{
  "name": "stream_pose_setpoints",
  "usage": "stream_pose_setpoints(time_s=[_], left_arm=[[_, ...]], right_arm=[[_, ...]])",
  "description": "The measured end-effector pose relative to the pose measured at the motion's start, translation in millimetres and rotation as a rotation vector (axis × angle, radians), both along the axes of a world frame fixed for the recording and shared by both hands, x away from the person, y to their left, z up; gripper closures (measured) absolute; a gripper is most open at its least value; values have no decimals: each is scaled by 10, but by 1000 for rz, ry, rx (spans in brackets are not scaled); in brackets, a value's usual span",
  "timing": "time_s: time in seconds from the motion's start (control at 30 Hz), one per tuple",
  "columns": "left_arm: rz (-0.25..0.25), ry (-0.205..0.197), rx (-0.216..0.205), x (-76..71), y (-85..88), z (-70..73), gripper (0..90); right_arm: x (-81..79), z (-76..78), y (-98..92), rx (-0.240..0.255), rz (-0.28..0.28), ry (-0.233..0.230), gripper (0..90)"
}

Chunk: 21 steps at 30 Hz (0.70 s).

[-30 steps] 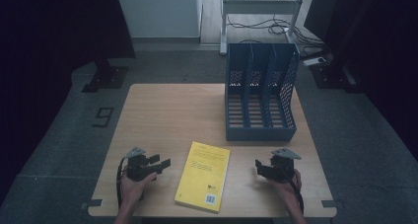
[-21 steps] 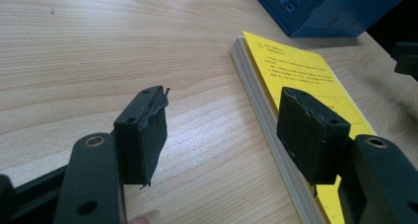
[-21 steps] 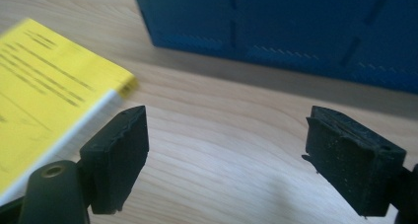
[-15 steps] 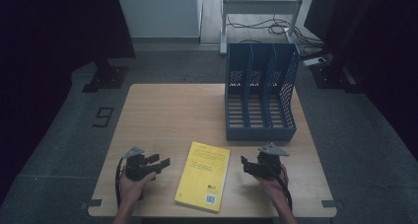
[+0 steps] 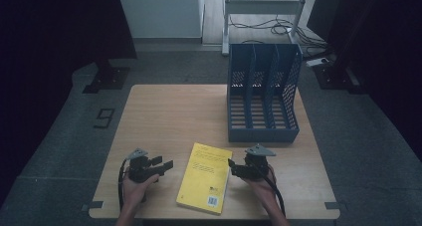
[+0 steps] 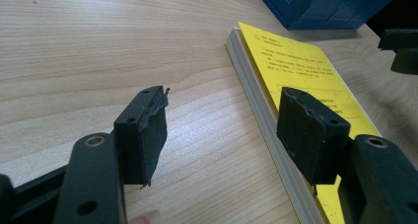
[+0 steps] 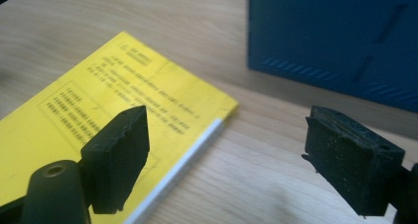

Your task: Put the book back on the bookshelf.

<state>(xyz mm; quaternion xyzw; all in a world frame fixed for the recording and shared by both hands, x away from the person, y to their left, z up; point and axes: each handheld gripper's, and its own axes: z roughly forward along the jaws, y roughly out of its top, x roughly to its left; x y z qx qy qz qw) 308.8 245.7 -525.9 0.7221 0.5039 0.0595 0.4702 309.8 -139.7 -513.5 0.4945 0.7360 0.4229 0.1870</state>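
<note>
A yellow book (image 5: pixel 205 177) lies flat on the wooden table (image 5: pixel 174 116) near its front edge, back cover up with a barcode at the near end. My left gripper (image 5: pixel 168 165) rests to the book's left, open and empty, pointing at its page edge (image 6: pixel 266 115). Over the book's right edge my right gripper (image 5: pixel 232 166) hangs open, one pad above the yellow book (image 7: pixel 98 110), the other above bare wood. Nothing sits between its pads. The right gripper's tip (image 6: pixel 401 49) shows beyond the yellow book (image 6: pixel 305 71) in the left gripper view.
A blue file holder (image 5: pixel 263 94) with three slots stands at the back right of the table, its front wall (image 7: pixel 340 41) close ahead of the right gripper. Beyond the table are a dark floor, a white metal stand with cables and dark equipment.
My right gripper has moved left, from the bare wood right of the book to over the book's right edge. The left gripper and the book have stayed put.
</note>
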Motion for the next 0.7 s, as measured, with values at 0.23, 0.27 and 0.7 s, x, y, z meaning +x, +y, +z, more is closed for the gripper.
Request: stream_pose_setpoints(time_s=[0.23, 0.27, 0.7], left_arm=[[-12, 8, 11, 3, -44, -17, 357], [-13, 8, 12, 4, -48, -20, 357], [-21, 10, 14, 0, -76, -17, 357]], right_arm=[[-44, -72, 189, -3, 56, 11, 163], [-50, -84, 211, -3, 61, 15, 162], [-88, -246, 397, -9, 88, 63, 157]])
